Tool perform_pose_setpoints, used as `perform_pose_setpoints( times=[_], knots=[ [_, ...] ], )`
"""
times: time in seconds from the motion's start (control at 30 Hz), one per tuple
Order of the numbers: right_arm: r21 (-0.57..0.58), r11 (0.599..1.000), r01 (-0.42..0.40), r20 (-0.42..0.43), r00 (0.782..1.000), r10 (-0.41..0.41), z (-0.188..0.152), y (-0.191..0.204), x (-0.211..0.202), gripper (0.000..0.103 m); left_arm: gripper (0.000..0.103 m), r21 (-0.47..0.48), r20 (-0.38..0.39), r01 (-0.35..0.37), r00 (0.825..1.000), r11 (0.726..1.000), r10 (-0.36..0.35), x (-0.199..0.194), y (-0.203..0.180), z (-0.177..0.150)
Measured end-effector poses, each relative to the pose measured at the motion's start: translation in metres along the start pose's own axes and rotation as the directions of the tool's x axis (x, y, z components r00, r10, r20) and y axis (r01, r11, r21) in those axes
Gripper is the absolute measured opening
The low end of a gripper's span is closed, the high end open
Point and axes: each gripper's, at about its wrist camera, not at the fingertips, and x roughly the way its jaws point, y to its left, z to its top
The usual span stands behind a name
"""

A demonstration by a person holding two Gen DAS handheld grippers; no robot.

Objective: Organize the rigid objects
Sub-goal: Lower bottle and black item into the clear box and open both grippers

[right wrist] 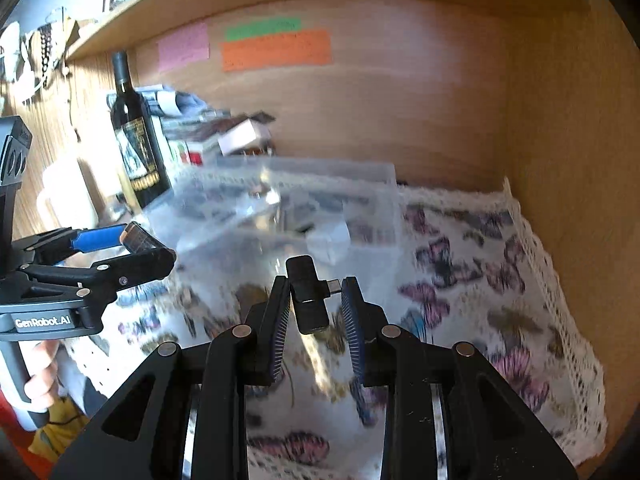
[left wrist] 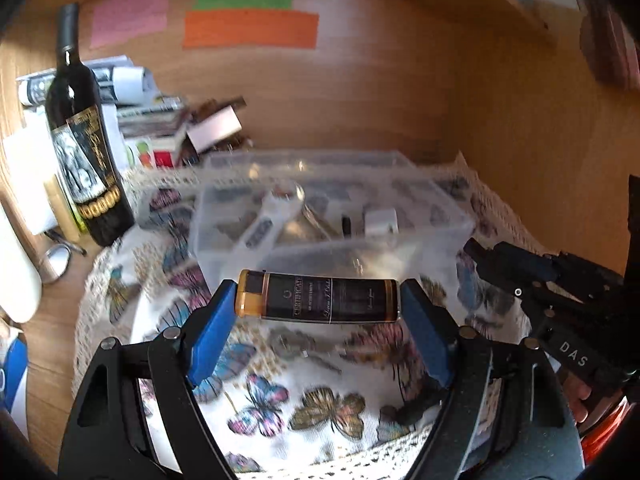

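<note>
The left gripper (left wrist: 318,300) pinches a dark bottle (left wrist: 320,298) with an amber cap end to end between its blue pads, holding it level above the butterfly cloth (left wrist: 280,392) and just in front of the clear bin (left wrist: 320,216). The right gripper (right wrist: 316,308) holds a small black adapter (right wrist: 308,300) upright, pressed against the left pad, with its plug tip pointing sideways and reaching the right pad. It hangs over the cloth, near the bin's front wall. Inside the bin lie a white wrench-shaped tool (left wrist: 268,220) and a white charger (left wrist: 380,220). A wine bottle (left wrist: 86,140) stands left of the bin beside stacked boxes (left wrist: 160,132) on the tabletop (left wrist: 48,364)
</note>
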Motion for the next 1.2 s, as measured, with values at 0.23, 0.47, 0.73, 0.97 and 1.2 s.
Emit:
perform_pose_setpoints(
  times=[0.23, 0.47, 0.73, 0.97, 1.2],
  knots=[
    [-0.024, 1.0, -0.011, 0.074, 0.997, 0.013, 0.033, 0.008, 0.003, 0.024, 0.081, -0.016, 0.06, -0.019, 0.998, 1.0, 0.02, 0.0, 0.009, 0.032],
    [-0.042, 0.999, -0.019, 0.1, 0.995, 0.023, 0.06, 0.01, 0.017, 0.024, 0.081, -0.01, 0.068, -0.057, 0.996, 0.998, 0.057, 0.013, 0.018, 0.055],
    [-0.05, 0.998, -0.042, 0.01, 0.999, 0.042, 0.066, 0.016, 0.059, 0.024, 0.081, -0.01, -0.028, -0.061, 0.998, 0.998, 0.061, 0.055, 0.029, 0.054],
    [-0.066, 0.997, -0.039, -0.09, 0.995, 0.033, 0.056, 0.018, 0.094, 0.024, 0.081, 0.022, -0.066, -0.044, 0.997, 0.999, 0.046, 0.076, 0.026, 0.049],
    [-0.058, 0.997, -0.043, -0.13, 0.991, 0.035, 0.052, 0.016, 0.103, 0.025, 0.082, 0.037, -0.081, -0.068, 0.994, 0.997, 0.071, 0.086, 0.025, 0.047]
  ],
)
